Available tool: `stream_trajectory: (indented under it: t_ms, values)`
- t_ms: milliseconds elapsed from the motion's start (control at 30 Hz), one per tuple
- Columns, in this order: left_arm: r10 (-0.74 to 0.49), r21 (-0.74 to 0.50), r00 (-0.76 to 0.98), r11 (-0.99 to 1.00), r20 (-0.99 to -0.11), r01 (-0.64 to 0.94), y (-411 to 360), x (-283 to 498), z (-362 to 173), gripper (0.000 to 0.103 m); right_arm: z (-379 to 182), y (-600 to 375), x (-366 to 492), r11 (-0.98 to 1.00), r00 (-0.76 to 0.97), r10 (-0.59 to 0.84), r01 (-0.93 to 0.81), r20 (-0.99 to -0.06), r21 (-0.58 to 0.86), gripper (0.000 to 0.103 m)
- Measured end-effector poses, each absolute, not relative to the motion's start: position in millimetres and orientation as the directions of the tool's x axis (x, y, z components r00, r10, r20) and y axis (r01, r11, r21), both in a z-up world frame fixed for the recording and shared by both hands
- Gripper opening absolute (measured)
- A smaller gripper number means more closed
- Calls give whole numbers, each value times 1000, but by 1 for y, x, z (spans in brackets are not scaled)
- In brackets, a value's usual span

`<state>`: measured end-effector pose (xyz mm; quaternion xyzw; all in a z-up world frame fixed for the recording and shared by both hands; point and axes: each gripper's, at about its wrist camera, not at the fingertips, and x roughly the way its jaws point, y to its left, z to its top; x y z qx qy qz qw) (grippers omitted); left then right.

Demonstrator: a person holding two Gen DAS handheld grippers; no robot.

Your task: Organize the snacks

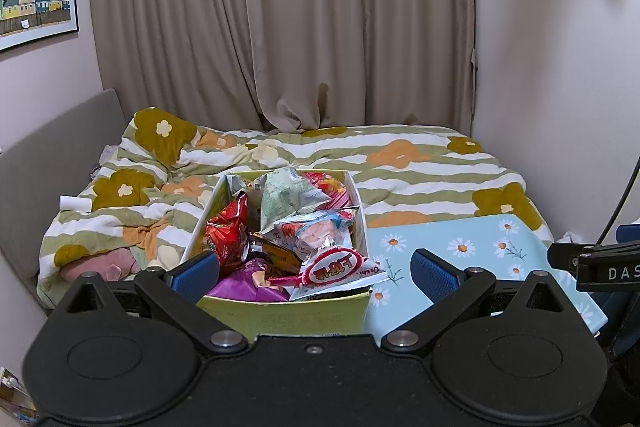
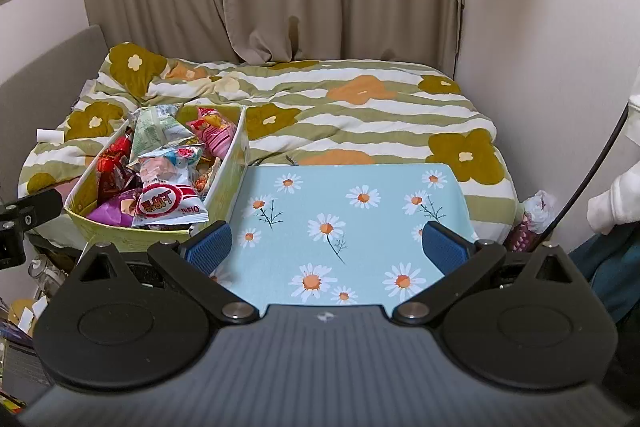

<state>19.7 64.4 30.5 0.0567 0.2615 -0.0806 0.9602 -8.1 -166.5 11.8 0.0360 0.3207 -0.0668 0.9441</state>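
A yellow-green cardboard box sits on the bed, heaped with snack packets: a red-and-white packet in front, a pale green bag, a red bag and a purple one. Right of the box lies a light blue daisy-print board. My left gripper is open just before the box's near wall, nothing between its blue pads. Over the board's near edge my right gripper hangs open and holds nothing.
A flower-patterned duvet covers the bed, with beige curtains behind. A small white tube lies at the duvet's left edge. A cable and a white sleeve are at the right. Clutter lies on the floor at lower left.
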Motion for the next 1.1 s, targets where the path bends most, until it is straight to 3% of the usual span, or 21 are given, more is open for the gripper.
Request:
stream_trajectory:
  t_ms: [1100]
  values:
    - [-131, 47, 828, 981, -546, 187, 65, 25, 24, 103, 7, -166, -5, 987, 776, -105, 156, -622, 29, 103]
